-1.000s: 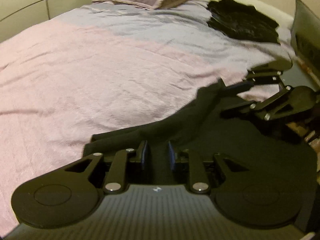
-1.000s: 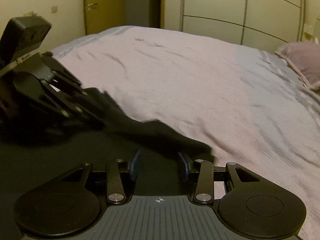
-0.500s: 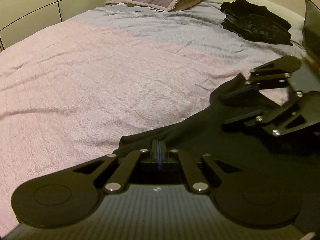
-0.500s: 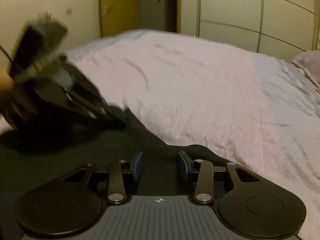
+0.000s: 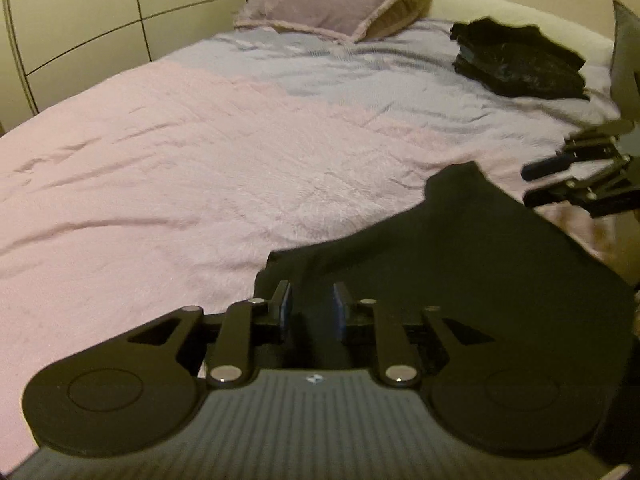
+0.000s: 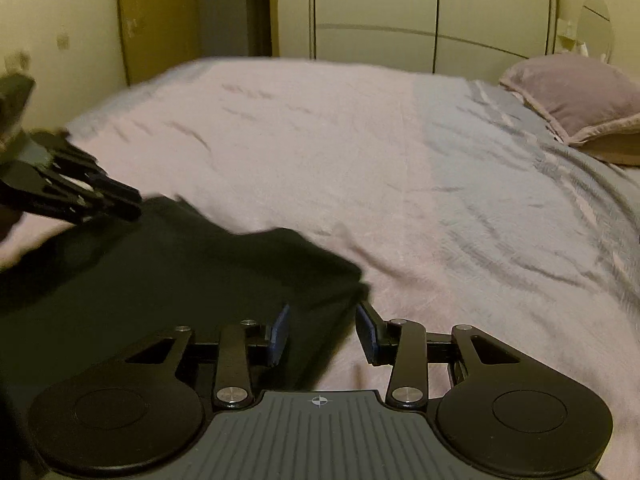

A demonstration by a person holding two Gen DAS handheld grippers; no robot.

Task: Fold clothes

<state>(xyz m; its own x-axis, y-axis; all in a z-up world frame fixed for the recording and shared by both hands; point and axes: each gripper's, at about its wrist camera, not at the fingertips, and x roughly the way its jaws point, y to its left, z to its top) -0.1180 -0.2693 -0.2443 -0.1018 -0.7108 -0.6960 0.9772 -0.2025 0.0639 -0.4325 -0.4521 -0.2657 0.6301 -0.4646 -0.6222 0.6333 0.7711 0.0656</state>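
Note:
A black garment point(image 5: 460, 260) lies spread on the near edge of the pink bedspread point(image 5: 160, 180). My left gripper point(image 5: 311, 300) hovers over its left corner, open, with dark cloth below the blue pads and nothing pinched. In the right wrist view the same garment point(image 6: 160, 280) fills the lower left, and my right gripper point(image 6: 322, 320) stands open over its right edge, holding nothing. Each tool shows in the other's view: the right gripper point(image 5: 530, 185) beside the garment's far corner, the left gripper point(image 6: 134, 205) blurred at the left edge.
A stack of dark folded clothes point(image 5: 520, 64) sits at the head of the bed, next to a mauve pillow point(image 5: 332, 4). Wardrobe doors point(image 6: 400, 20) and a doorway point(image 6: 232, 12) stand beyond the bed. Wide bare bedspread stretches ahead.
My left gripper was shut on the cloth half a second ago and has now opened. The right gripper's fingers spread wider and it drew back to the right; the garment settled flat.

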